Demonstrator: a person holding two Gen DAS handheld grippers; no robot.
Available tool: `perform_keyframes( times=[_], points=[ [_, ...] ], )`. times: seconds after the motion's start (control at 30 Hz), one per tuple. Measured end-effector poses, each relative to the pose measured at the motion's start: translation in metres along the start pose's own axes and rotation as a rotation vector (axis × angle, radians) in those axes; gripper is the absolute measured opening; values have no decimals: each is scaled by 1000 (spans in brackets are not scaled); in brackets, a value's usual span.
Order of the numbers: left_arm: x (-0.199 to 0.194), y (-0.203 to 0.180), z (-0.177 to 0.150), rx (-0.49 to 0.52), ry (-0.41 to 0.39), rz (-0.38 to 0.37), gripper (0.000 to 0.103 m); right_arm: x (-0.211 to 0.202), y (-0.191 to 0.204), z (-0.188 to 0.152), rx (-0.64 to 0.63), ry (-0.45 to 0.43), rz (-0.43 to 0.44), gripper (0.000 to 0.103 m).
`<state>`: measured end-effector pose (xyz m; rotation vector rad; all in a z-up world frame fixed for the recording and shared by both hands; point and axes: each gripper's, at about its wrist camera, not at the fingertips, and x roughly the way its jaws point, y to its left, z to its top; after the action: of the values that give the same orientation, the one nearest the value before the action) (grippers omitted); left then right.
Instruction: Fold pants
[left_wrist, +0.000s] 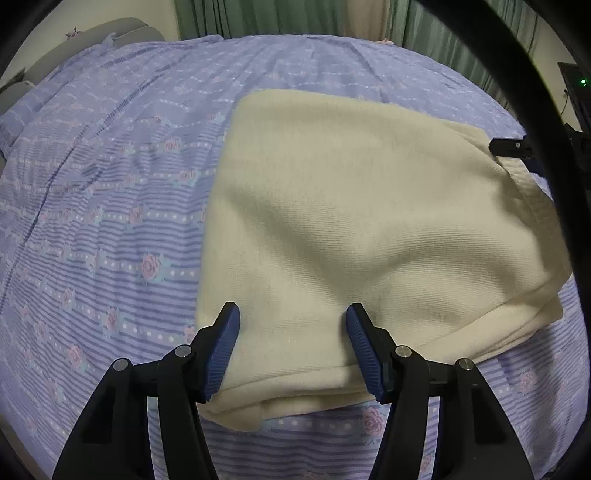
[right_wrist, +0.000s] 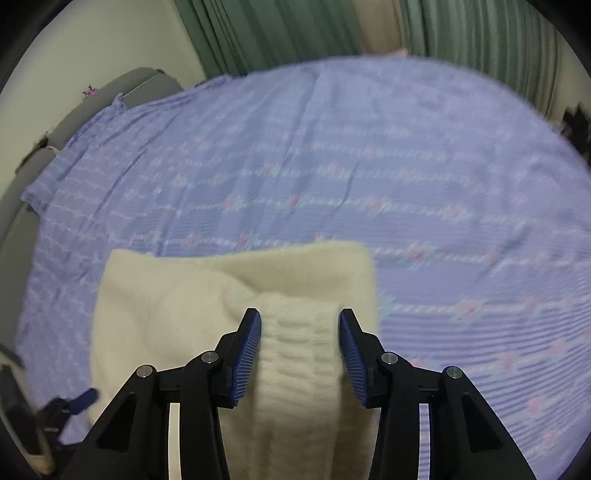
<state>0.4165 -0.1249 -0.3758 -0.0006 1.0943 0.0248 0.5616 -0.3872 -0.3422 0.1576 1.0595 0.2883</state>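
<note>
Pants (left_wrist: 354, 221), cream knit, lie folded on the purple flowered bedsheet (left_wrist: 110, 184). Left gripper (left_wrist: 292, 332) sits over their near folded edge, jaws spread wide, cloth between them but not pinched. Right gripper (right_wrist: 300, 332) likewise wide apart, straddling the ribbed waistband (right_wrist: 299, 354) at the pants' right side, not clamped.
</note>
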Motion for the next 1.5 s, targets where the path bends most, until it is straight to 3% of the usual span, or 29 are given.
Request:
perform_keyframes(
  times=[0.07,0.1,0.13,0.2,0.3,0.37,0.47,0.57,0.63,0.7,0.77,0.87,0.93,0.97,1.0,1.13,1.23,1.3,1.37,1.5],
  points=[
    [0,0,-1,-15,6,-5,59,-2,-3,-4,10,1,10,37],
    [0,2,-1,-25,9,-8,59,-5,-2,-6,5,-7,6,20],
    [-1,3,0,-30,13,-10,59,-13,1,-7,-10,-24,-16,11],
    [-5,1,0,-22,15,-5,58,-31,3,-7,-7,-66,4,7],
    [-8,-5,-2,-4,12,11,58,-64,8,-3,-51,-181,-7,6],
    [-9,-9,-2,-6,7,18,59,-66,3,-4,-99,-208,-43,5],
    [-7,-12,-1,-2,10,32,60,-35,-22,-14,-84,-100,-102,5],
    [-5,-16,-1,24,16,51,61,-26,-39,-29,-8,-40,-72,9],
    [-5,-14,1,15,19,51,62,-42,-39,-34,33,-59,-83,18],
    [-4,-12,1,-1,22,41,63,-65,-38,-45,103,-100,-81,38],
    [-4,-11,2,-4,24,38,64,-79,-32,-56,128,-104,-37,38],
    [-4,-11,2,3,28,37,64,-73,-19,-75,112,-29,-51,38],
    [-4,-10,3,5,32,35,65,-65,-19,-84,130,21,-46,30],
    [-4,-10,3,7,32,34,65,-65,-22,-90,151,25,-33,16],
    [-4,-11,3,10,32,34,66,-66,-24,-92,157,16,-24,12],
    [-5,-14,1,35,29,38,70,-62,-27,-103,104,14,-89,12],
    [-7,-16,1,56,34,48,74,-58,-37,-108,132,26,-101,23],
    [-9,-16,1,62,37,60,82,-67,-44,-113,159,24,-201,62],
    [-13,-15,1,67,50,61,85,-82,-48,-120,162,-4,-274,68],
    [-42,-21,-2,94,12,71,86,-122,-41,-130,127,-49,-316,73]
  ],
)
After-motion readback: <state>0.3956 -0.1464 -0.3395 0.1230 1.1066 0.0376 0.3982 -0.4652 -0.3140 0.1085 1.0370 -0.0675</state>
